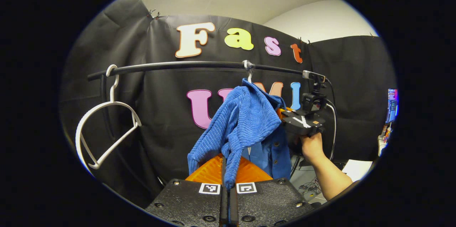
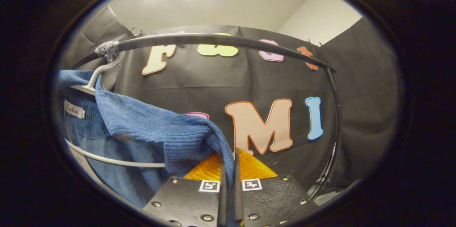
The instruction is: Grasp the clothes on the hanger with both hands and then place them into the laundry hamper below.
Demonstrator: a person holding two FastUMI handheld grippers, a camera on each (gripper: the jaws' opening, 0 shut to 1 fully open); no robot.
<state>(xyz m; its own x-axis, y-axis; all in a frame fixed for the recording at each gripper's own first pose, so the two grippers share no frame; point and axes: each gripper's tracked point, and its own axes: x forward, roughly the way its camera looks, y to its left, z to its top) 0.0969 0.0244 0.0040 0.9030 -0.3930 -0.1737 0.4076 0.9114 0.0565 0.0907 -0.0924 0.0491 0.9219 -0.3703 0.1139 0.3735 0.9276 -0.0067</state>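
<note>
1. Left gripper view: the left gripper [image 1: 228, 179] has its two fingers drawn together on a fold of the blue ribbed garment [image 1: 242, 123], a strip of the knit hanging down between them. The garment hangs bunched from a hanger whose hook [image 1: 249, 73] catches the black rail [image 1: 185, 65] running across the booth, near the rail's middle.

2. Left gripper view, farther off: an empty white hanger [image 1: 107, 130] dangles from the rail's left end, well apart from the garment. On the garment's right side a hand [image 1: 311, 146] holds the right gripper [image 1: 283, 114] against the cloth; from here its jaws are hidden by the fabric, so their state cannot be told in this view. A smoother blue panel with buttons [image 1: 272, 154] hangs below the ribbed knit.

3. Right gripper view: the right gripper [image 2: 229, 180] is closed to a narrow slit on an edge of the same blue garment [image 2: 153, 127], which stretches away to the left and up toward the white hanger neck [image 2: 94, 75]. The hanger's hook sits on the black rail [image 2: 231, 40], where a wrap of pale tape [image 2: 108, 49] shows. A small sewn label [image 2: 74, 109] sits inside the collar, and the hanger's white lower bar [image 2: 117, 161] crosses beneath the knit.
</note>
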